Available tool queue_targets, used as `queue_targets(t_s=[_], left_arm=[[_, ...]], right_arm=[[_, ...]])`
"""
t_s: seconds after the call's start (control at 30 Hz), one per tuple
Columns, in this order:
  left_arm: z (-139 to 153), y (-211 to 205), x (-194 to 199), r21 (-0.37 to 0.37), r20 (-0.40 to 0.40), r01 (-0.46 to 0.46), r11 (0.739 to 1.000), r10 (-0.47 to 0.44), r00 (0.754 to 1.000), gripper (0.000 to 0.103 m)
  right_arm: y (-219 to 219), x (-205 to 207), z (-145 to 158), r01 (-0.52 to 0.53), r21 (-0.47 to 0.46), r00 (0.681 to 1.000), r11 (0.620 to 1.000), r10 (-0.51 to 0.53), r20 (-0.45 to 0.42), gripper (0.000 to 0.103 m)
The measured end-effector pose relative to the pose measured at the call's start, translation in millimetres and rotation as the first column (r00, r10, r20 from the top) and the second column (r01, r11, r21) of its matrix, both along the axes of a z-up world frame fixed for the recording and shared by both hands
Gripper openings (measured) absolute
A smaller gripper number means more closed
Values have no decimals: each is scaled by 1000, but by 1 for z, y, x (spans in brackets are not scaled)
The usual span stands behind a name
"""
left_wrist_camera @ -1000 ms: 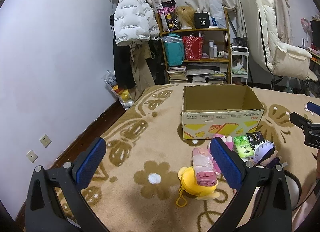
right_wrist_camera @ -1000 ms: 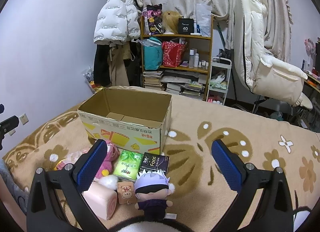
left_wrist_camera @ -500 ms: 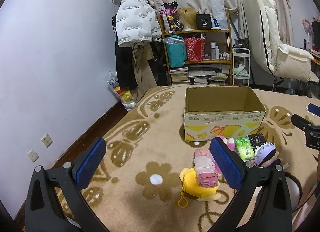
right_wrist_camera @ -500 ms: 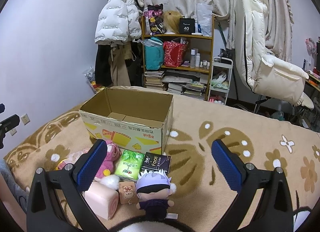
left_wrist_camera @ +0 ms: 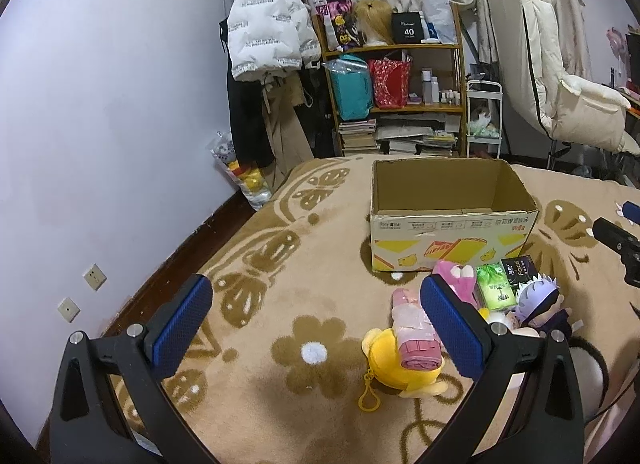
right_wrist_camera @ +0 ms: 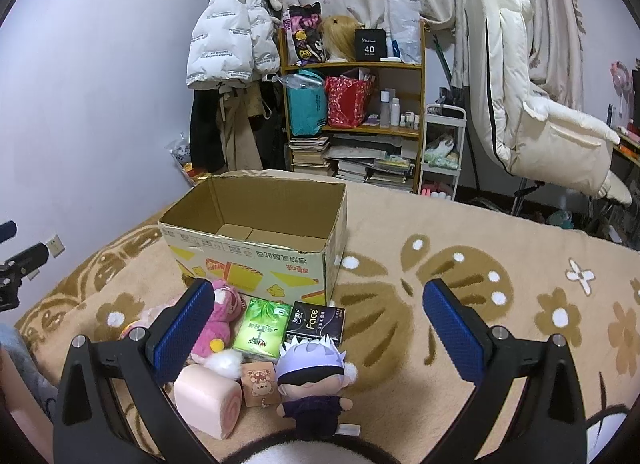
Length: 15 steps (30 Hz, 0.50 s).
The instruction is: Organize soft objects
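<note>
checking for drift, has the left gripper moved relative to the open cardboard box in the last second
Yes. The left gripper backed slightly away; the cardboard box sits a bit higher and smaller.

Both cameras look forward and a little down, from low above the blanket, toward the cardboard box. The left wrist view stands to the left of the box and sees its long printed side almost frontally. The right wrist view stands nearer, to the right of the box, and sees its corner. Both views share the box, the soft things before it, and the shelf behind it.
</note>
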<state>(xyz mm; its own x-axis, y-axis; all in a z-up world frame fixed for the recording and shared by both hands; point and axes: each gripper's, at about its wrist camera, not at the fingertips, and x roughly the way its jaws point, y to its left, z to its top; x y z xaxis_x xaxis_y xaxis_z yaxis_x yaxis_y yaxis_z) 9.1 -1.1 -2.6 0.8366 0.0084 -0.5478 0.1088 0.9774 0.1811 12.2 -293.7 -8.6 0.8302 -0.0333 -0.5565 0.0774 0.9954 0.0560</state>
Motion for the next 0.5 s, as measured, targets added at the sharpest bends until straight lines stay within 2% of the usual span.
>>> queue_targets(t_s=[0.33,0.5], left_arm=[[-5,0,14,-1,-61,-27,1000,27,998,103],[-9,-9,29,16,-86,-10,1000,11,996,103]], right_arm=[[-6,5,0,-3,22,1000,1000,3,-23,103],[-12,14,-7,2,66,997,998,3,-79,103]])
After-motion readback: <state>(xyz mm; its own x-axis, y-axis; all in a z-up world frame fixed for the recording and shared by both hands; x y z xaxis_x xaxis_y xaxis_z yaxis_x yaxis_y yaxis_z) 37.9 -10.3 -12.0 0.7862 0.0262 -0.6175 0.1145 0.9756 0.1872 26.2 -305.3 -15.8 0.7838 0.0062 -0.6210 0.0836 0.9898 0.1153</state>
